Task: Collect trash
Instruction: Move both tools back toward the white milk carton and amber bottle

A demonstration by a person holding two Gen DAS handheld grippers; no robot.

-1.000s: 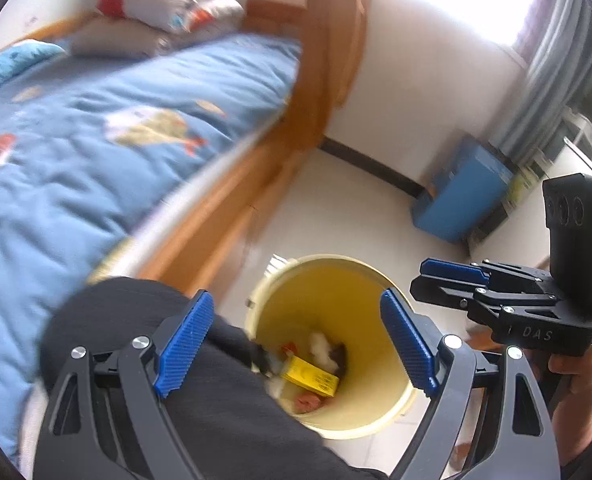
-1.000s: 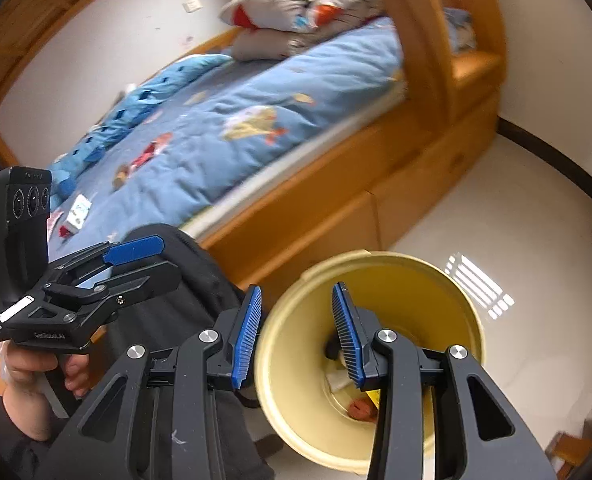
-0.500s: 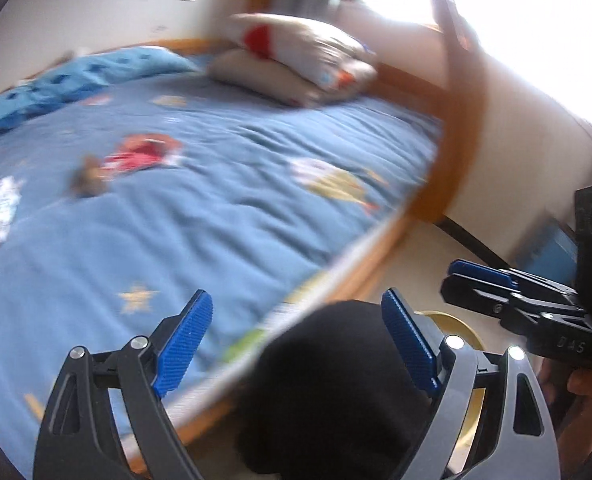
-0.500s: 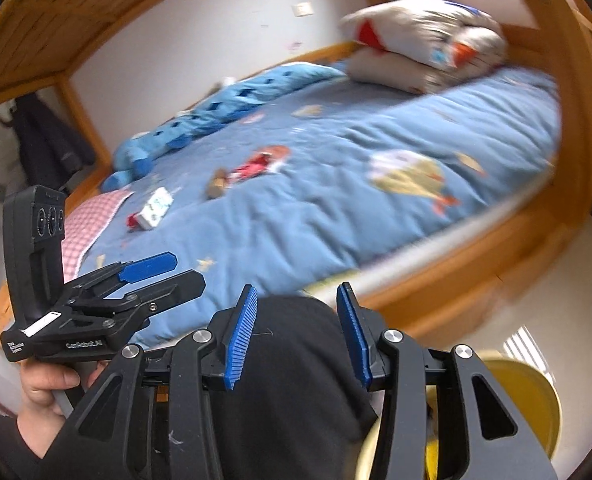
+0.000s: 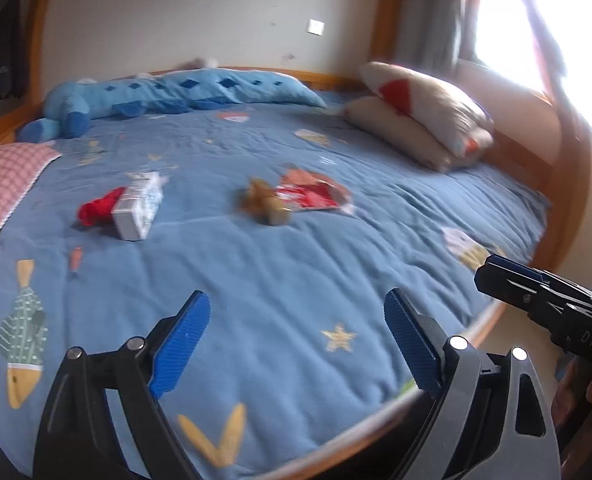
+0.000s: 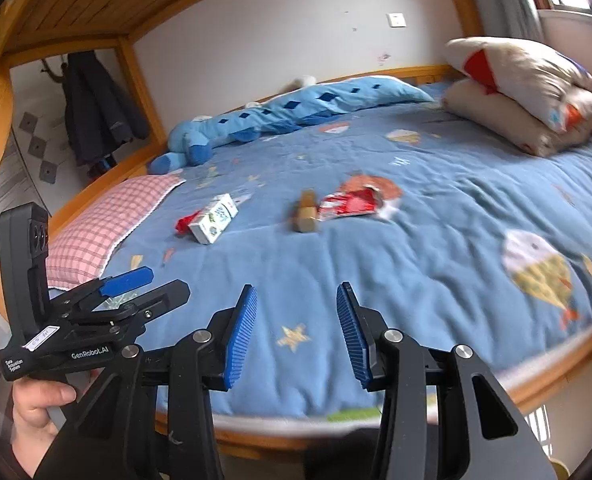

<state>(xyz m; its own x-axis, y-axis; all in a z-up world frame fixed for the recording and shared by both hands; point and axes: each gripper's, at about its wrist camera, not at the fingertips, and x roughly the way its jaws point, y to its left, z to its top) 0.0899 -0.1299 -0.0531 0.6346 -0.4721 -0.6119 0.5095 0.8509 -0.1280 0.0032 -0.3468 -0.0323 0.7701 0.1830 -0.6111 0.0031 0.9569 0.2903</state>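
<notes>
Found the trash strewn mid-frame on the blue quilt point(image 5: 296, 264), all of it well apart from both tools.

Noted at far left a pink checked pillow point(image 5: 4, 184), not trash. Spotted next, left of centre, a crumpled red scrap point(image 5: 96, 210) touching a white carton point(image 5: 140, 206) lying on its side. Made out at centre a brown lump point(image 5: 264, 202), too blurred to name, just beside a flat red packet point(image 5: 311, 194). Left the stacked pillows point(image 5: 423, 120) at upper right alone.

Held the left gripper point(image 5: 296, 300) low in its own frame over the near part of the quilt, spread wide, nothing between the fingers. Held the right gripper point(image 6: 296, 292) likewise at the bottom of its frame, parted roughly halfway, also empty.

Judged the step in hand to be the reach toward the next piece.

- Seemed wise to send the wide left gripper to the carton, squarely across its narrow sides, not corner to corner.
- Needed care not to pinch quilt cloth along with the scrap.
- Called for opening the right gripper further before the brown lump, then a low approach from the near side so as not to nudge the thin packet away.
- Thought the flat packet best lifted by a raised, crinkled edge.
</notes>
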